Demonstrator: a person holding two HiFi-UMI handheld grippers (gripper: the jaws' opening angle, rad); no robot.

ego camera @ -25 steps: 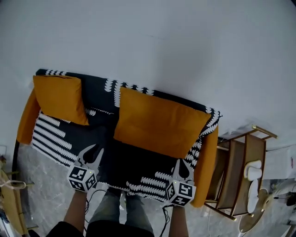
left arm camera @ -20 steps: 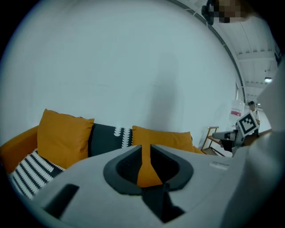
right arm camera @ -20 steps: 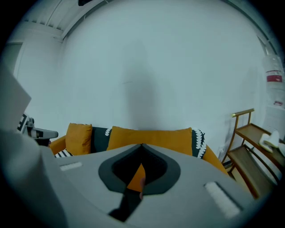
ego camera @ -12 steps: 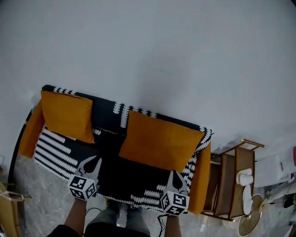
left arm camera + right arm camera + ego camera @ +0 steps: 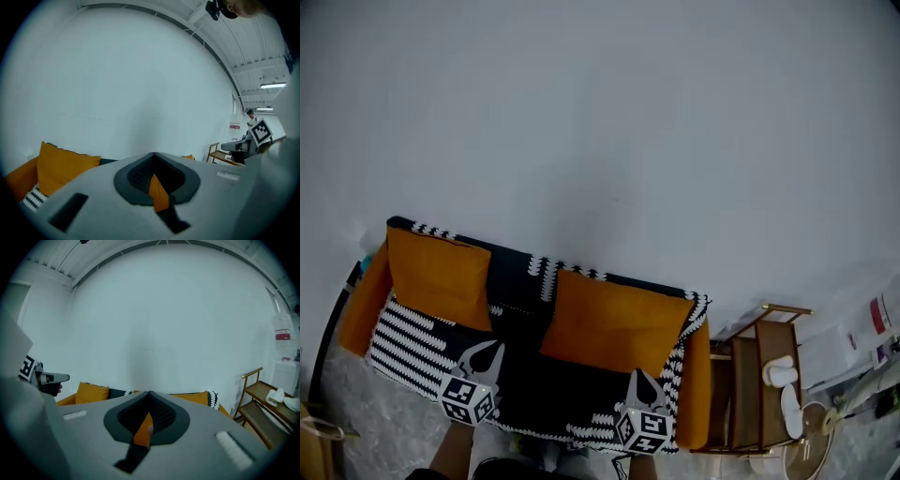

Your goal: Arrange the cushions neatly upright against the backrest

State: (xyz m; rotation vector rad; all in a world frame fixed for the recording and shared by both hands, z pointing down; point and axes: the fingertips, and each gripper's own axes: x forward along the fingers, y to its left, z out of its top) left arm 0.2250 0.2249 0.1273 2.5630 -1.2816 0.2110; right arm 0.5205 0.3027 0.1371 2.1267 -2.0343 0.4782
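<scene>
While left gripper [image 5: 492,349], right gripper [image 5: 636,376] hover shut: two cushions [image 5: 441,275] [image 5: 614,319] upright.

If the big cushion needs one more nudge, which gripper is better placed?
Right, probably: the right gripper hovers before the big cushion, while the left gripper is nearer the small cushion.

Studio-like hall, sofa [image 5: 525,291], wooden shelf [image 5: 748,389], bare wall [image 5: 628,122], ribbed ceiling [image 5: 253,51]

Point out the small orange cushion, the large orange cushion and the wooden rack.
small orange cushion [image 5: 441,277]: head view, middle of its face.
large orange cushion [image 5: 614,321]: head view, middle of its face.
wooden rack [image 5: 746,384]: head view, its brown side panel.
</scene>
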